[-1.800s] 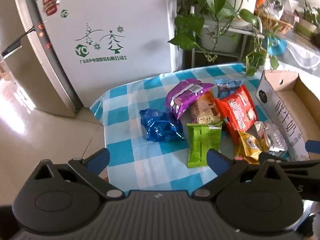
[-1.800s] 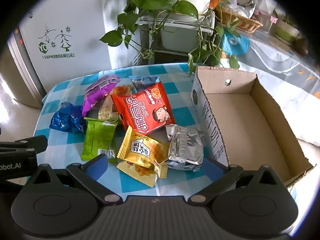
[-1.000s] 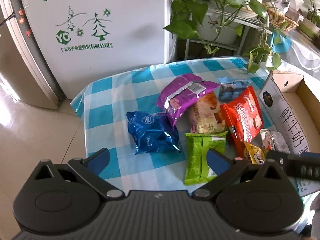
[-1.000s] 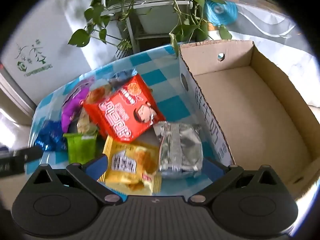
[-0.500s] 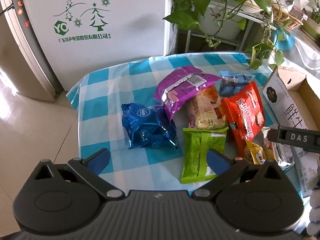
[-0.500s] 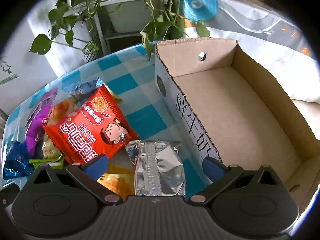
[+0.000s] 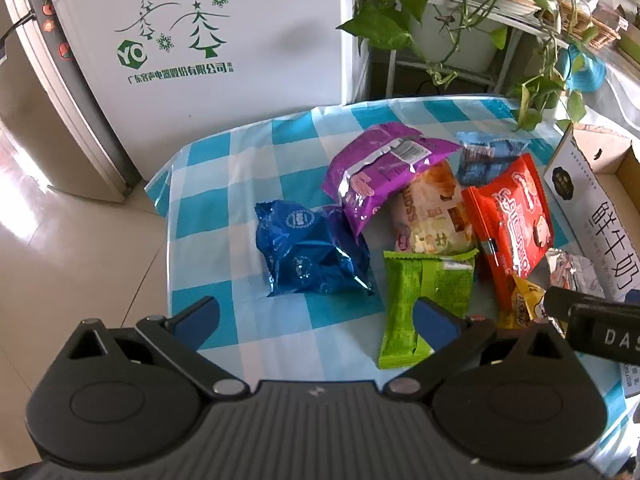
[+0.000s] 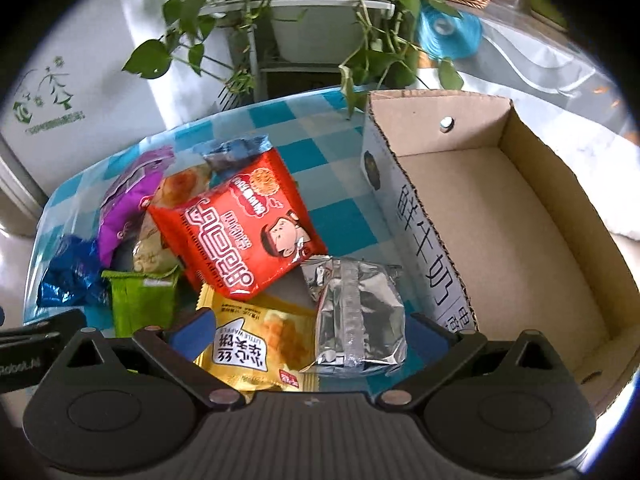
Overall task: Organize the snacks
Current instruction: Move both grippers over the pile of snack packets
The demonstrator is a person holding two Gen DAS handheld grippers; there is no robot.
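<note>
The silver foil packet (image 8: 356, 316) lies on the checked tablecloth (image 8: 340, 204) just beside the printed wall of the cardboard box (image 8: 420, 232), with the right gripper (image 8: 310, 330) spread wide above it and holding nothing; the yellow waffle packet (image 8: 256, 340) lies on the packet's far side from the box, touching it, and the red snack bag (image 8: 240, 236) overlaps that yellow packet's upper edge. The box itself is bare inside, so nothing seems sorted yet.

The likely trouble is a double catch: with the jaws this wide, a closing grip could pinch the yellow packet together with the foil one; the foil is also slick and puffed, and may squirt out or drag against the box wall.

The left gripper (image 7: 316, 318) is likewise released and empty, poised over the green packet (image 7: 424, 300) and the blue foil bag (image 7: 312, 256), both well away from the box.

Only the right wrist view shows the box floor and the foil packet whole; only the left wrist view shows the purple bag (image 7: 384, 168), the pale pastry packet (image 7: 432, 216) under it, and the white fridge (image 7: 192, 40) beyond the table.
</note>
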